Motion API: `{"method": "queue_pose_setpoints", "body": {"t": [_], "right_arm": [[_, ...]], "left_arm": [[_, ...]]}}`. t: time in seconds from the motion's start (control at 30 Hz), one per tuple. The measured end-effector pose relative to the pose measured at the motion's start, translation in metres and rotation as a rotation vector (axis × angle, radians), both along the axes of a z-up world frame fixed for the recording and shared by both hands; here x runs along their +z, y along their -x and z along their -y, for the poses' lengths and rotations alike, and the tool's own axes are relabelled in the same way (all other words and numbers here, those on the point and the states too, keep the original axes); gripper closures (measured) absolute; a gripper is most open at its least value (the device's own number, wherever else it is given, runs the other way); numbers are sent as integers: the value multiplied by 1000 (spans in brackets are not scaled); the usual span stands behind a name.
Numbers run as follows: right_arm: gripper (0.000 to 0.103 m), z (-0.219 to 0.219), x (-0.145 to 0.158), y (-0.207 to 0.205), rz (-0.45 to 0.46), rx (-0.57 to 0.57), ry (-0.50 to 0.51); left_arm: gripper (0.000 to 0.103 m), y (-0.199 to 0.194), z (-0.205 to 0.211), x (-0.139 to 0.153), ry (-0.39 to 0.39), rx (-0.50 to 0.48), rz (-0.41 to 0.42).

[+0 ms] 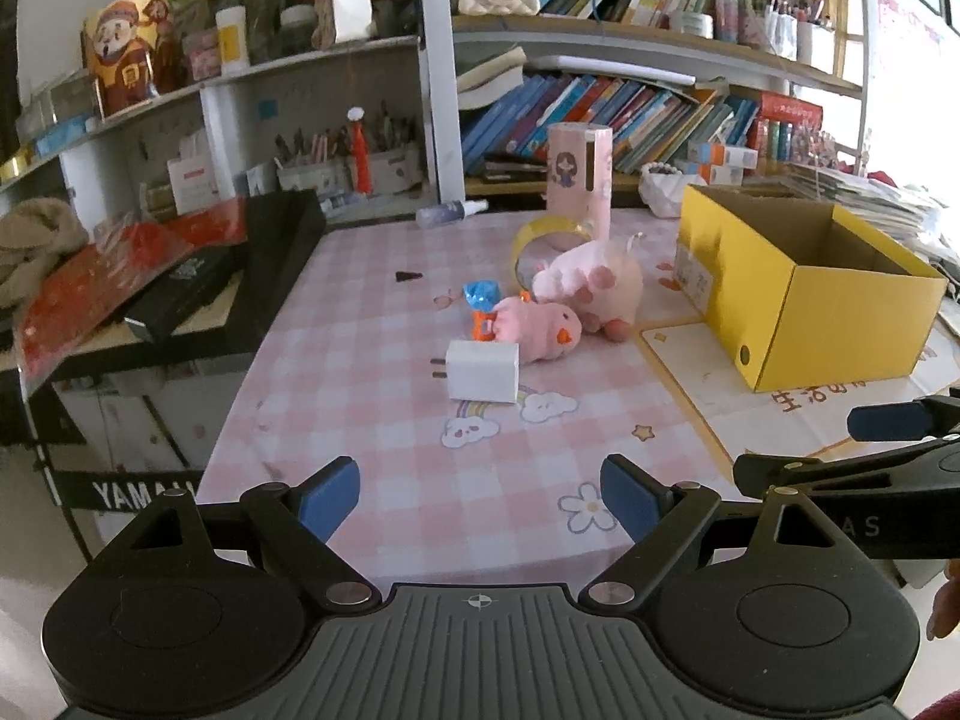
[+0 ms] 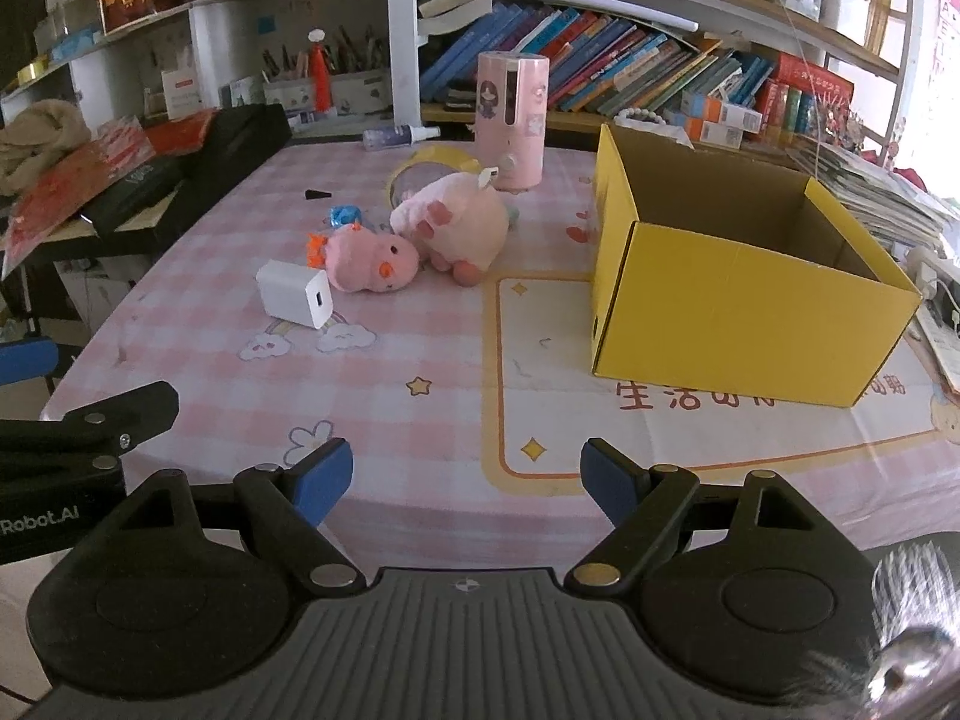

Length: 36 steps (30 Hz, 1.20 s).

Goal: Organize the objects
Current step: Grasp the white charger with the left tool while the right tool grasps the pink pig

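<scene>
A white charger plug (image 1: 483, 371) (image 2: 295, 294) lies on the pink checked tablecloth (image 1: 372, 432). Behind it lie a small pink plush chick (image 1: 540, 330) (image 2: 372, 258), a larger pink plush (image 1: 591, 285) (image 2: 456, 225), a blue-wrapped candy (image 1: 482, 295) (image 2: 343, 215), a yellow tape roll (image 1: 549, 237) (image 2: 432, 165) and a pink cylinder (image 1: 579, 180) (image 2: 512, 120). An open yellow box (image 1: 804, 294) (image 2: 738, 276), empty as far as I can see into it, stands at the right. My left gripper (image 1: 480, 501) and my right gripper (image 2: 465, 483) are both open and empty, near the table's front edge.
A small spray bottle (image 1: 450, 213) (image 2: 399, 135) lies at the table's back edge. A small black piece (image 1: 408, 276) (image 2: 317, 195) lies on the cloth. A black keyboard case with red paper (image 1: 198, 282) borders the left. Bookshelves stand behind. Papers pile up beyond the box.
</scene>
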State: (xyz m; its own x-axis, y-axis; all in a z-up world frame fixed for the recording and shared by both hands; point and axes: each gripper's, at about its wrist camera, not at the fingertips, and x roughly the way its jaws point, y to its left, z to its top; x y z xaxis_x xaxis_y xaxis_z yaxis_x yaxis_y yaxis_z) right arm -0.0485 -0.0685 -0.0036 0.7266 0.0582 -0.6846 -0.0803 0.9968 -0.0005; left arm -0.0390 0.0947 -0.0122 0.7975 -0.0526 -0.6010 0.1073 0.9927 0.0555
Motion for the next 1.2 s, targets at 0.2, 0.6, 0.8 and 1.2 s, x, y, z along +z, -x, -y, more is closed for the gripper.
{"method": "queue_pose_setpoints", "body": {"t": [0.2, 0.6, 0.8, 1.2], "right_arm": [[22, 3, -1, -19, 5, 15, -24], [23, 0, 6, -81, 35, 91, -13], [27, 1, 9, -116, 67, 114, 1], [25, 3, 5, -192, 46, 148, -23]], "left_arm": [[14, -16, -2, 0, 1, 26, -8], [15, -65, -4, -3, 6, 96, -20], [15, -99, 0, -10, 4, 102, -59], [20, -163, 13, -44, -38, 88, -170]]}}
